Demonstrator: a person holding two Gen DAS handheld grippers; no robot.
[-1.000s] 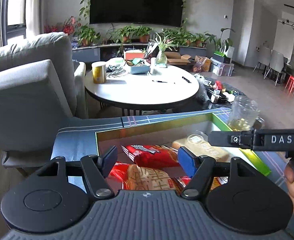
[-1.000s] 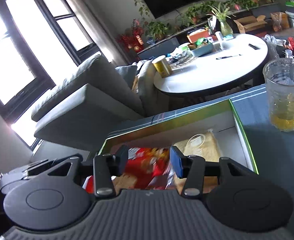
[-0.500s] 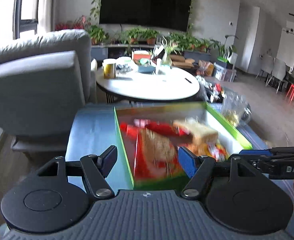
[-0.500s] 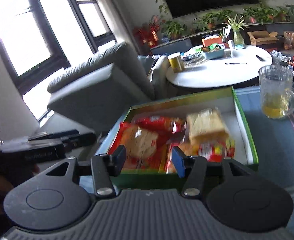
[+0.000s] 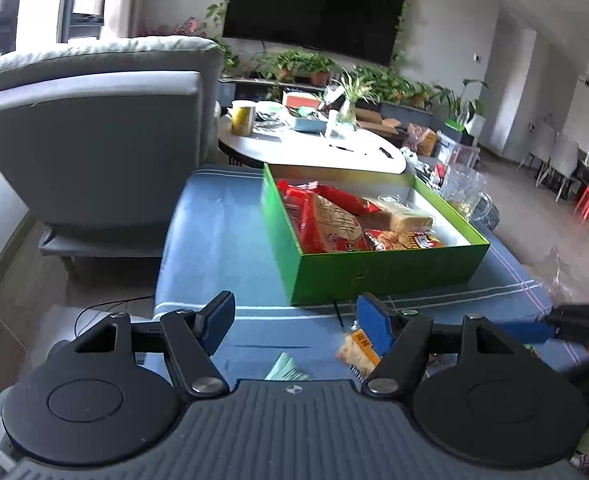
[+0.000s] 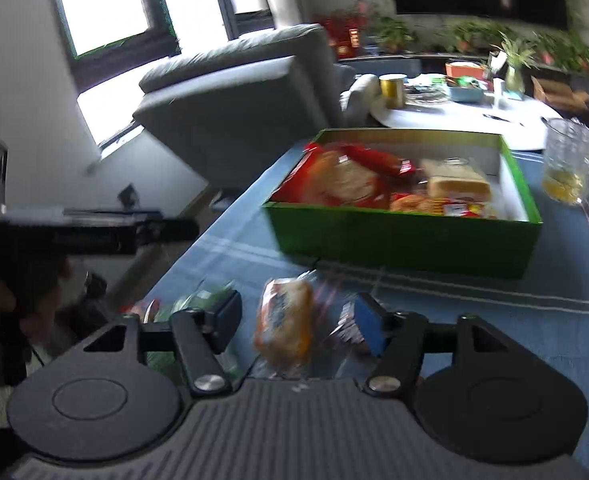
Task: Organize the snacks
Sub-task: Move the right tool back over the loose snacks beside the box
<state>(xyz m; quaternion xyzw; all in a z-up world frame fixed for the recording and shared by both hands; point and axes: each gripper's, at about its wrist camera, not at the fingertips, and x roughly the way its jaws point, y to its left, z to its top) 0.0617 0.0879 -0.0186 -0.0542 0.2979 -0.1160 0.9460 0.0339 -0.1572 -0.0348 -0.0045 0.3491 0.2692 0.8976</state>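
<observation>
A green box (image 5: 382,270) (image 6: 398,236) stands on the blue-clothed table and holds red snack bags (image 5: 322,224) (image 6: 342,178) and a wrapped bread slice (image 5: 404,216) (image 6: 458,184). My left gripper (image 5: 294,322) is open and empty, near the table's front edge, well short of the box. An orange snack pack (image 5: 358,350) and a green pack (image 5: 288,368) lie under it. My right gripper (image 6: 298,316) is open, with a wrapped bread loaf (image 6: 284,324) lying on the table between its fingers. A dark pack (image 6: 346,320) and a green pack (image 6: 202,298) lie beside the loaf.
A glass mug (image 6: 570,168) (image 5: 464,192) with yellow liquid stands right of the box. A grey armchair (image 5: 106,140) is at the left. A round white table (image 5: 314,150) with clutter is behind the box. The other gripper shows at the left edge (image 6: 94,232).
Both grippers have pulled back from over the box toward the table's near edge. The loose snacks on the near cloth have come into view. Both stay open.
</observation>
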